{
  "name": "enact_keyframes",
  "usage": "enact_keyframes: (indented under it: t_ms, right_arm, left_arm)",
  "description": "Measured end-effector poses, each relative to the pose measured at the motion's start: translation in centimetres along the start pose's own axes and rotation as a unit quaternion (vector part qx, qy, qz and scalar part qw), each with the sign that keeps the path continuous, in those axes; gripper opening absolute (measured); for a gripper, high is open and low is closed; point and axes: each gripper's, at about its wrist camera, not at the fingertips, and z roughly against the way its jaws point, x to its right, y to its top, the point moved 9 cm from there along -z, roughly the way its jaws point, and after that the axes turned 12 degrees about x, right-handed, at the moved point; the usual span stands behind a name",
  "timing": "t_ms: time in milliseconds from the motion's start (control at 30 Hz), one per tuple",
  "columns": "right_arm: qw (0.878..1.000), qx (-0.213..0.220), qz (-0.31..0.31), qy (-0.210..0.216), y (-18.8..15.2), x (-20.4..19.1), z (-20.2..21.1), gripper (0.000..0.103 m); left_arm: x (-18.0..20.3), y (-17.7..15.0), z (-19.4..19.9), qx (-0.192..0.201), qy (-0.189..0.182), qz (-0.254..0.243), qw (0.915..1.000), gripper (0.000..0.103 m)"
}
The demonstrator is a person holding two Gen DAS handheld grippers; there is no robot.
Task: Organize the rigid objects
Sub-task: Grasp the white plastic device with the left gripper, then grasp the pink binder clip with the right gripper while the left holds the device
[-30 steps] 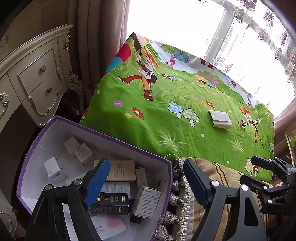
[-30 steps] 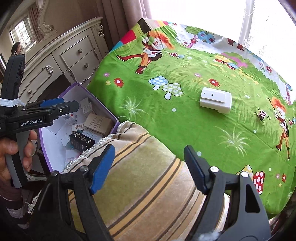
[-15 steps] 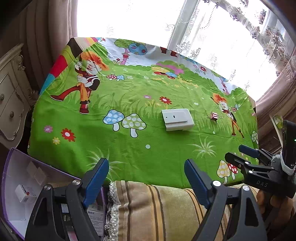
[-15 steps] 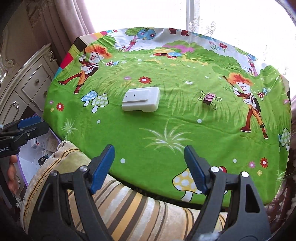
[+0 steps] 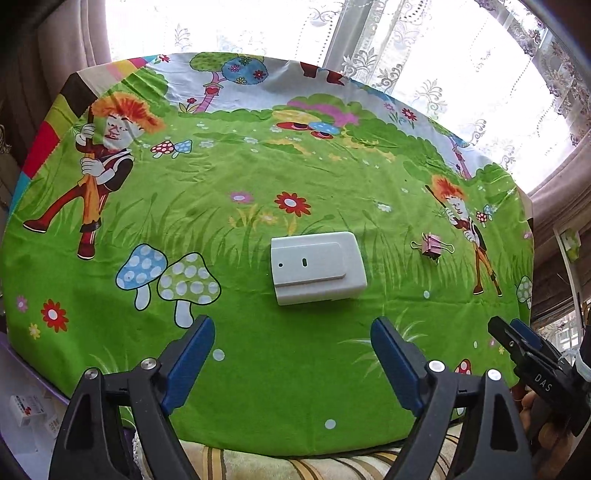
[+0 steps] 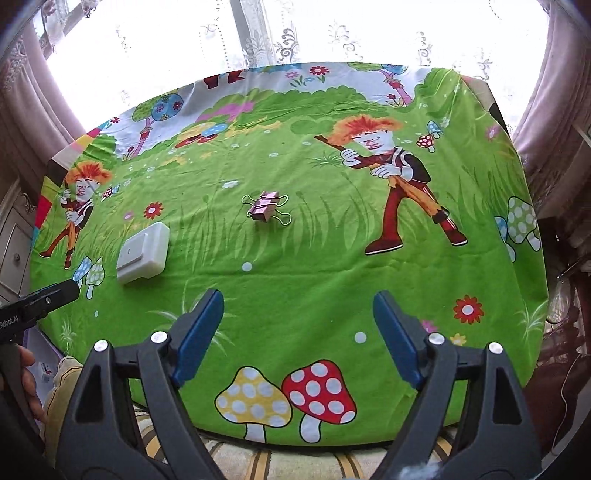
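Two handheld grippers poise over a cartoon-print tablecloth (image 5: 258, 369). Left gripper (image 5: 291, 354) has just been widening its jaws, nothing btwn them, w/ the white plastic box (image 5: 317, 267) just beyond its tips. Right gripper (image 6: 297, 328), jaws likewise just widening and empty, faces the pink binder clip (image 6: 265, 210), well right of the box. Box looks light, stiff, smooth, likely best squeezed across its short sides; clip small, hard, prob. best taken by its body.

Blown-out window (image 5: 258, 26) backlight, fisheye-warped edges

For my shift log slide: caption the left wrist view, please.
Open left tongs hang over the cartoon tablecloth, aimed at the white plastic box; a pink binder clip lies to its right.
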Motion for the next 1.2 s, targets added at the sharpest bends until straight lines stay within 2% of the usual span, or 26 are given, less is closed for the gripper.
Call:
enact_keyframes:
  t_ms: [133,400,600,900,1200]
  right_arm:
    - [1.0,-0.005,-0.021,-0.002,-0.5,1.2,-0.9,0.085]
    - [0.999,0.021,-0.025,-0.012,0.4,2.2,-1.5,0.085]
    - [1.0,0.019,-0.012,-0.006,0.7,1.4,-2.9,0.086]
    - [1.0,0.013,0.0,-0.003,1.6,-1.0,-5.3,0.087]
    - [1.0,0.014,0.021,-0.012,2.8,-4.1,-9.0,0.087]
  left_arm:
    - [1.4,0.7,-3.1,-0.018,0.0,0.001,0.9998,0.088]
    - [1.6,1.3,-7.3,-0.03,0.039,0.012,0.9987,0.088]
    - [2.2,0.6,-9.2,-0.044,0.034,0.015,0.9983,0.088]
    - [2.7,0.9,-10.0,-0.012,0.045,-0.034,0.9983,0.087]
    - [2.7,0.7,-9.5,0.007,0.035,-0.041,0.9985,0.086]
